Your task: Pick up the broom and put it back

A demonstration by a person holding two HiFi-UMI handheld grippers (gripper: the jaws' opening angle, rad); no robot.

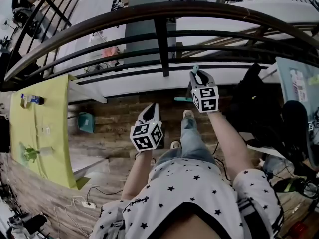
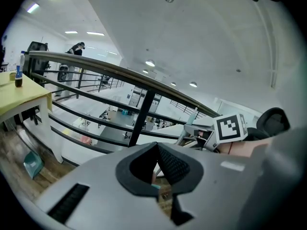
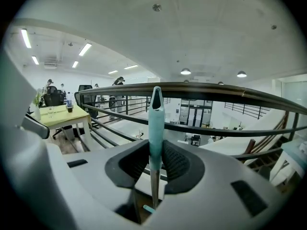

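My right gripper [image 1: 201, 76] is shut on the broom's teal handle grip [image 3: 156, 123], which stands upright between the pads; its metal shaft [image 3: 154, 188] runs down below them. In the head view the teal handle tip [image 1: 195, 69] pokes up past the gripper, and a teal part of the broom [image 1: 182, 99] shows lower down by the floor. The left gripper [image 1: 150, 107] hangs lower and to the left, its jaws meeting at the tips with nothing held. The left gripper view shows the right gripper [image 2: 204, 132] and the handle [image 2: 192, 116] at the right.
A dark railing [image 1: 162, 39] stands right in front, with a drop to a lower floor beyond. A teal dustpan [image 1: 85, 122] rests on the wooden floor beside a yellow table [image 1: 50, 143]. Black chairs and bags [image 1: 259, 113] crowd the right side.
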